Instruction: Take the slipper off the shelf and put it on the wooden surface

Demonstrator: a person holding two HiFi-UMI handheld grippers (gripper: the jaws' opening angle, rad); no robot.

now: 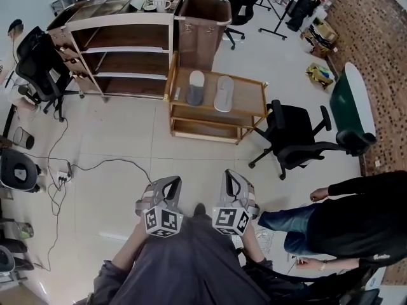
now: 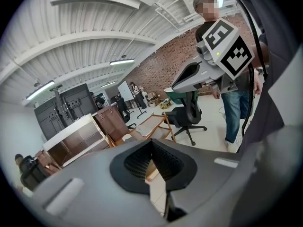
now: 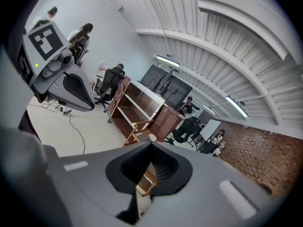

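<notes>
Two slippers lie side by side on top of the small wooden cart (image 1: 251,94): a grey-and-white one (image 1: 196,88) at the left and a pale one (image 1: 224,93) at the right. The cart (image 2: 152,124) also shows far off in the left gripper view. The white-framed wooden shelf (image 1: 121,53) stands to the cart's left, and its boards look bare. My left gripper (image 1: 166,186) and right gripper (image 1: 234,182) are held close to my body, well short of the cart. Both are shut on nothing, with the left gripper (image 2: 152,160) and the right gripper (image 3: 150,167) both pointing towards the furniture.
A brown bin (image 1: 203,27) stands behind the cart. A black office chair (image 1: 296,135) is just right of it. A person in black (image 1: 362,215) stands at my right. Cables (image 1: 95,167) trail across the floor at the left, near another black chair (image 1: 38,62).
</notes>
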